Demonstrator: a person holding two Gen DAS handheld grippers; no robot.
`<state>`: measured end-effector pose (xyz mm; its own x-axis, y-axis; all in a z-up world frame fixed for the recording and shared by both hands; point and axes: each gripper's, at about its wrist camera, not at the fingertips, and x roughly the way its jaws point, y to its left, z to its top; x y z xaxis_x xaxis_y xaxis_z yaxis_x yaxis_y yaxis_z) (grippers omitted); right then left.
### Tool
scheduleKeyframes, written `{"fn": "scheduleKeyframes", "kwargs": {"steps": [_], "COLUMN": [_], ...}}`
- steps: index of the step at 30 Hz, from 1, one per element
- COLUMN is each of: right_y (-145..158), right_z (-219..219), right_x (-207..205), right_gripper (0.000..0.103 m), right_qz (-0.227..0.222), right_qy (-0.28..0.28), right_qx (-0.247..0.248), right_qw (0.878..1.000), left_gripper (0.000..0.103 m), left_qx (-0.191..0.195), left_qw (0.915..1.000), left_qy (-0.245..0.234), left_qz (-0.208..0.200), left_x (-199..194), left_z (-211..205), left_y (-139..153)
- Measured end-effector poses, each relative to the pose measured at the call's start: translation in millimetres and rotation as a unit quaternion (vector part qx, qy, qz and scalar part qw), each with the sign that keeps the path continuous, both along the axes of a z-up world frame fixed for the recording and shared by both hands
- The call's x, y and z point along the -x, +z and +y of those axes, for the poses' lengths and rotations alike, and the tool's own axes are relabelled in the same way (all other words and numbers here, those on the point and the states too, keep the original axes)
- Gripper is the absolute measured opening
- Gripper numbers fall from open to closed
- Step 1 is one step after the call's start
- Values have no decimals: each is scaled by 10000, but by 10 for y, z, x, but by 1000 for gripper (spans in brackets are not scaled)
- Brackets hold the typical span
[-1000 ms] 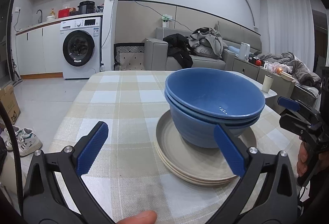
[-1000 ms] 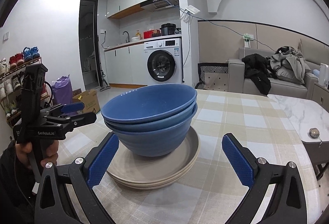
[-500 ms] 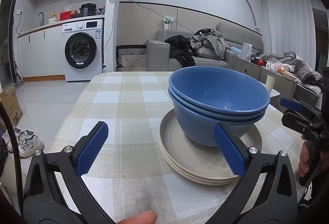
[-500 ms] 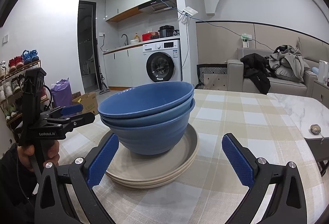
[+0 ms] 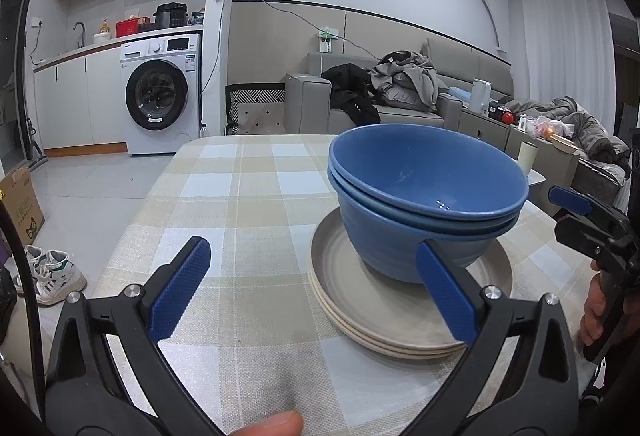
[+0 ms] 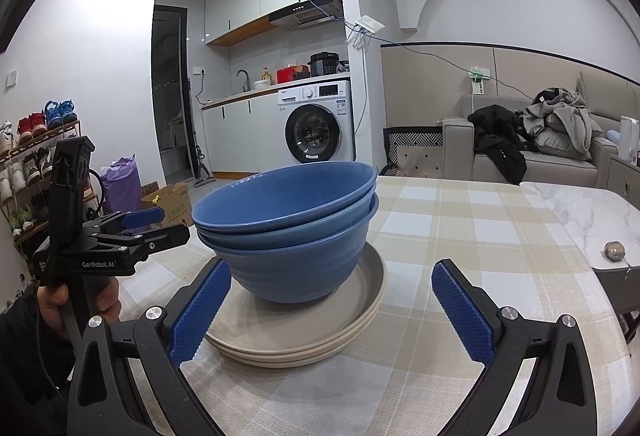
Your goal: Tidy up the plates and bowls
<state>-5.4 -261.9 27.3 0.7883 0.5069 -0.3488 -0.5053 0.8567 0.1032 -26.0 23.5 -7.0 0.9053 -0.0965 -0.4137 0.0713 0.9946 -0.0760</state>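
Three nested glossy blue bowls (image 5: 428,196) sit centre-right of the left wrist frame, empty, on a stack of beige ceramic plates (image 5: 380,312) on the checked tablecloth (image 5: 240,204). Stacking looks finished. The left gripper (image 5: 312,288) and right gripper (image 6: 328,310) are both spread wide, empty. Next probably means withdrawing without nudging the stack.

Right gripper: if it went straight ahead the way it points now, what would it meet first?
Probably the stack of plates, or the blue bowls nested on it. The right gripper is open, and the stack sits left of centre between its fingers, so its left finger would likely touch first. Depth is unclear.
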Motion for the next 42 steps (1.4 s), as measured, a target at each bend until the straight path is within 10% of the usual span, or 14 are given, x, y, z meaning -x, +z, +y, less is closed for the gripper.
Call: {"fn": "scheduleKeyframes", "kwargs": {"steps": [42], "right_y": [-19], "right_z": [90], "right_x": [-6], "right_gripper": [103], "right_qz": [-35], "right_qy": [187], "right_qx": [142], "right_qw": [9997], "left_gripper": [102], "left_qx": [-44], "left_qw": [10000], "left_qy": [56], "left_qz": [-22], "left_x": [-103], "left_z": [56], "left_y": [-52]}}
